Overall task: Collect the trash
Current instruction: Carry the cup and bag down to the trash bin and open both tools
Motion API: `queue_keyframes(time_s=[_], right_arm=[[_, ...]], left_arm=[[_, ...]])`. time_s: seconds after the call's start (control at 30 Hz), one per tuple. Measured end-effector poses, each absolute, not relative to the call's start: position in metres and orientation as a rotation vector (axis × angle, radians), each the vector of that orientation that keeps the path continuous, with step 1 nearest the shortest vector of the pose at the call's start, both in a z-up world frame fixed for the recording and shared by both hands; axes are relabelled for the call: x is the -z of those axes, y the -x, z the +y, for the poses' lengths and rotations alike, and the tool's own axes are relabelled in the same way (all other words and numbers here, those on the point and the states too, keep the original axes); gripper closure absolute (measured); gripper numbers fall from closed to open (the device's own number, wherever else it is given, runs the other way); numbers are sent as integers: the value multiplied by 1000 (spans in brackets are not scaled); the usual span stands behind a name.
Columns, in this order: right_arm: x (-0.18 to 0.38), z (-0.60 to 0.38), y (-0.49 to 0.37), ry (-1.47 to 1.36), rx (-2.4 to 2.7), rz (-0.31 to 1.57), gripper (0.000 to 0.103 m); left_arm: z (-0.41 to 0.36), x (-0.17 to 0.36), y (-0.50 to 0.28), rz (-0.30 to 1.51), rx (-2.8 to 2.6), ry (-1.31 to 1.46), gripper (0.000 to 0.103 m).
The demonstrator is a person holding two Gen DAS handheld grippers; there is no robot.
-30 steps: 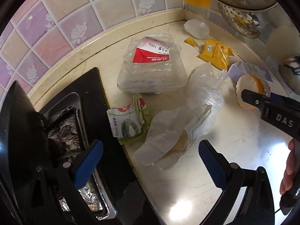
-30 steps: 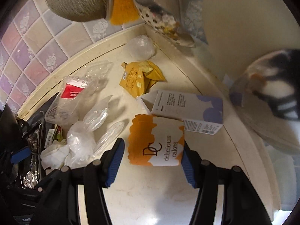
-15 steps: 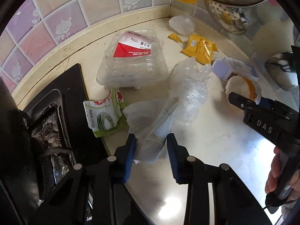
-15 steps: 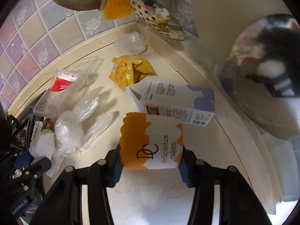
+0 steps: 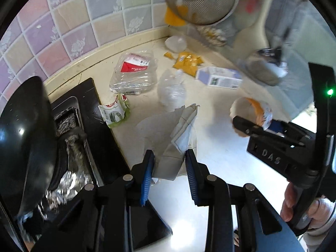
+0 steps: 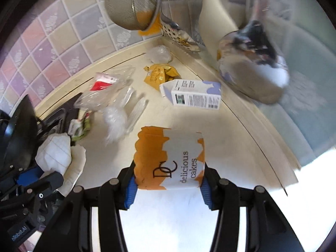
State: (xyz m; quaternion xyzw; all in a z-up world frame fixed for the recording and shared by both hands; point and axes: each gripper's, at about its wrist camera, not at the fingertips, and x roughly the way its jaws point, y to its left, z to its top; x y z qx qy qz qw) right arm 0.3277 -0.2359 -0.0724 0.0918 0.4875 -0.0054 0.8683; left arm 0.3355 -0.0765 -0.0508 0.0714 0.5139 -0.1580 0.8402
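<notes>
My left gripper (image 5: 169, 163) is shut on a crumpled white paper wrapper (image 5: 178, 134) and holds it above the cream counter (image 5: 218, 153). My right gripper (image 6: 169, 180) is shut on an orange and white "delicious cakes" cup (image 6: 170, 157), lifted off the counter; the cup also shows in the left wrist view (image 5: 254, 113). Other trash lies on the counter: a clear plastic tray with a red label (image 5: 134, 73), a green and white packet (image 5: 113, 113), a clear plastic bag (image 5: 172, 90), a yellow wrapper (image 5: 187, 63) and a white and purple carton (image 6: 193, 96).
A black stove with foil lining (image 5: 71, 138) and a dark pan (image 5: 23, 130) lie at the left. A tiled wall (image 5: 88, 21) runs behind. A metal strainer (image 6: 134, 2) hangs over the corner. A small clear bag (image 6: 159, 53) sits in the corner.
Both grippers have lifted and pulled back from the counter, the left with the paper wrapper, the right with the cake cup. The rest of the trash has stayed in place.
</notes>
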Motion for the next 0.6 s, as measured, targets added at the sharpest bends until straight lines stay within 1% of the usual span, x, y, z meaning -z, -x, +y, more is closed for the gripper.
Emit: queue_keyframes(time_s=[0.33,0.6], right_arm=[[29,-215,-219,-195,1,965,53],[27,-196,-124,-203,26,974,53]], left_arm=[[-53,11,-229,1012,467,-116,74],[-30,13,-136,1000,564,-115,74]])
